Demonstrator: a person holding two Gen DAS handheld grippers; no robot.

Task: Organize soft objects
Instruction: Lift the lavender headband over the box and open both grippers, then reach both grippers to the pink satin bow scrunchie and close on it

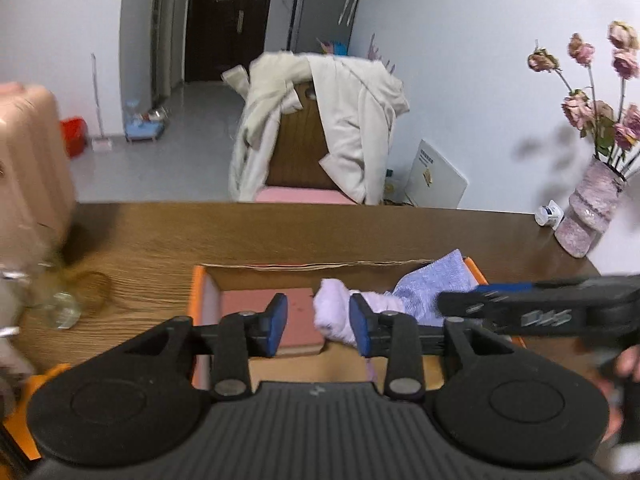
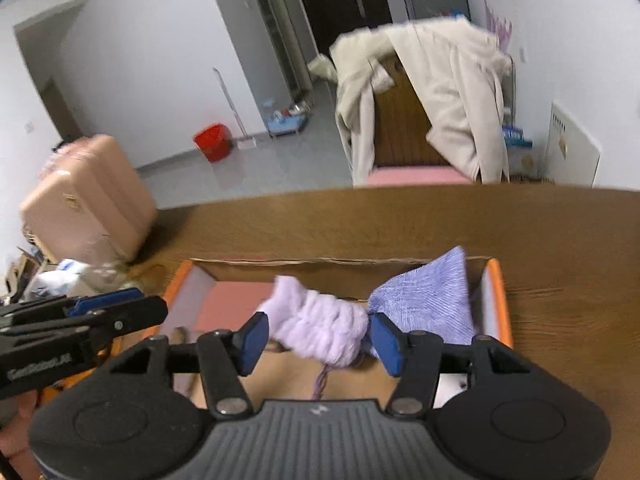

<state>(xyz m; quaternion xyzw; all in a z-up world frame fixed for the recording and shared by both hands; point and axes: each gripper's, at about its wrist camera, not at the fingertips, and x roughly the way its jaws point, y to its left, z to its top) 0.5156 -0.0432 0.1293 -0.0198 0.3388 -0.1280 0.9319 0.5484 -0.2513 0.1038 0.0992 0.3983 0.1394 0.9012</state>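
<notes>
An orange-rimmed cardboard box (image 1: 197,292) (image 2: 498,292) sits on the wooden table. Inside it lie a fluffy lilac roll (image 1: 334,316) (image 2: 320,328), a blue-violet knitted cloth (image 1: 432,284) (image 2: 428,300) and a flat pink pad (image 1: 256,304) (image 2: 232,300). My left gripper (image 1: 319,326) is open above the box, the lilac roll just inside its right finger. My right gripper (image 2: 318,340) is open, its fingers on either side of the lilac roll. Each gripper shows in the other's view: the right (image 1: 540,312), the left (image 2: 80,320).
A pink vase of dried roses (image 1: 588,216) and a small white bottle (image 1: 550,214) stand at the table's far right. Clear glassware (image 1: 60,304) stands at the left. Beyond the table are a chair draped with cream coats (image 1: 320,128) and a pink suitcase (image 2: 88,200).
</notes>
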